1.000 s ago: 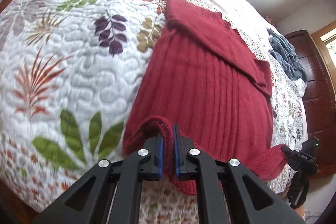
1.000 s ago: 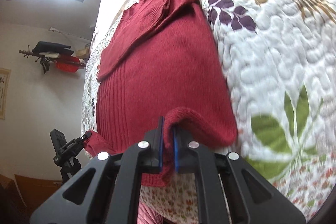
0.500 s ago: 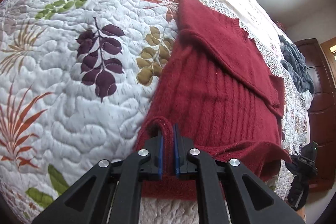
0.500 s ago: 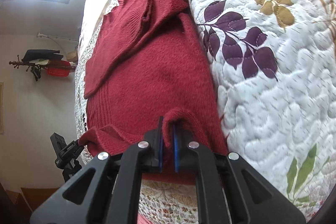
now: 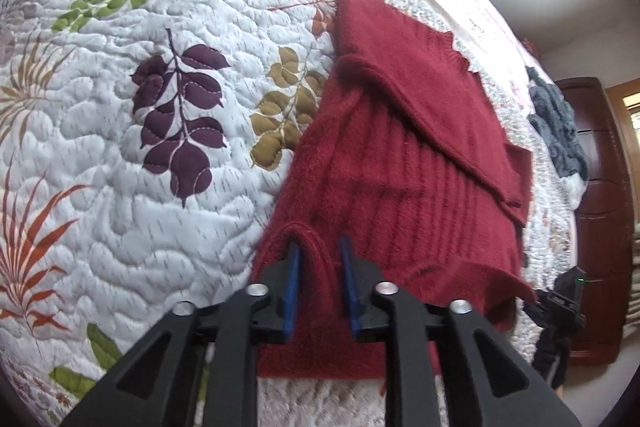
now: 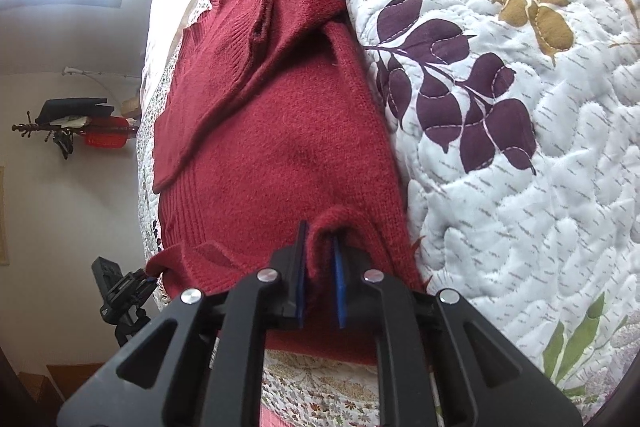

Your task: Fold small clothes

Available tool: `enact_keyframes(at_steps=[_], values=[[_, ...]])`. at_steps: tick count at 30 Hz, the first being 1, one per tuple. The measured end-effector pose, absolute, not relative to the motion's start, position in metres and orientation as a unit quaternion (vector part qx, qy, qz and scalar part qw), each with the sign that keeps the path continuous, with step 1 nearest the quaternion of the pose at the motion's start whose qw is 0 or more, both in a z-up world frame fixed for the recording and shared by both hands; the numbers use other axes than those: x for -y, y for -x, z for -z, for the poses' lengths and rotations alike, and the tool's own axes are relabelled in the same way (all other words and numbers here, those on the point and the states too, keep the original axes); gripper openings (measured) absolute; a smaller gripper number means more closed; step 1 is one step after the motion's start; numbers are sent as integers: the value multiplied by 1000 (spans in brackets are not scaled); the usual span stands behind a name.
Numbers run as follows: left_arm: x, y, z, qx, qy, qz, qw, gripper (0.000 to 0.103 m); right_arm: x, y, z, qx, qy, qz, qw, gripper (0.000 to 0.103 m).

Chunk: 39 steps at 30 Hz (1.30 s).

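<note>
A dark red knitted sweater (image 5: 400, 167) (image 6: 272, 147) lies on the leaf-patterned quilt (image 5: 160, 207), one sleeve folded across its chest. Its lower hem is doubled up over the body. My left gripper (image 5: 320, 259) stands open at one hem corner; a hump of knit rises between its blue pads and leans on the left one. My right gripper (image 6: 320, 243) pinches the other hem corner, with a fold of knit filling its narrow gap. Each gripper shows small in the other view (image 5: 560, 299) (image 6: 120, 291), at the sweater's far corner.
The quilt (image 6: 520, 187) spreads wide beside the sweater. A grey-blue garment (image 5: 560, 131) lies bunched farther along the bed, by dark wooden furniture (image 5: 600, 207). A wall rack with a red bag (image 6: 100, 135) hangs past the bed's far side.
Both grippers carried the hem up over the sweater's body and lowered it. The left jaws have since spread apart; the right jaws have eased only slightly.
</note>
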<state>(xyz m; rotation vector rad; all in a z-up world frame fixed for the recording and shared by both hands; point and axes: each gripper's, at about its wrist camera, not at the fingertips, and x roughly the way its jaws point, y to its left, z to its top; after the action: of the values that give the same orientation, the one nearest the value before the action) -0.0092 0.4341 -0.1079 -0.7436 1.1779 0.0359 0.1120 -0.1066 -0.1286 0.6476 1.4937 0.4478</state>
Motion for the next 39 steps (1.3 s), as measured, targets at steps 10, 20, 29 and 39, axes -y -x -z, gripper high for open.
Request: enact_keyframes(at_steps=[10,20,29,39], values=[[-440,35,70,-529,261,-32,807,43,120,-109,120,-657,-301,-187,665,36],[-393,-16,80,-550,143,9,823,44,138,-112,76,-625,-262,-187,711,50],[-379,-32,106,-578,94,-4,811,14,110,-109,64,-625,-171,-202,734,54],[-378,-7,92,-554,101,17,826,8,58,-112,63,-607,-48,-250,753,59]])
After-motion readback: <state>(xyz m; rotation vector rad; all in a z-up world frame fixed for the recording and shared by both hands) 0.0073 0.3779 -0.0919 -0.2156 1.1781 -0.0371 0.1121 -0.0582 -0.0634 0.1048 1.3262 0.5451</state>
